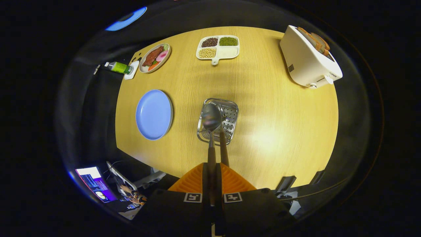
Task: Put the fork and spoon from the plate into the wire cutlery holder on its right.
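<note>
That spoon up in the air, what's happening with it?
A hand-held gripper has its fingers shut on the spoon, pinching its handle. The spoon's bowl hangs over the wire cutlery holder on the wooden table. Another handle, likely the fork, already stands in the holder. The blue plate to the holder's left has nothing on it. So the spoon looks about to go in.

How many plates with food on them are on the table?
2. A round plate with meat and vegetables sits beside the green bottle; a divided plate of beans sits left of the toaster.
</note>
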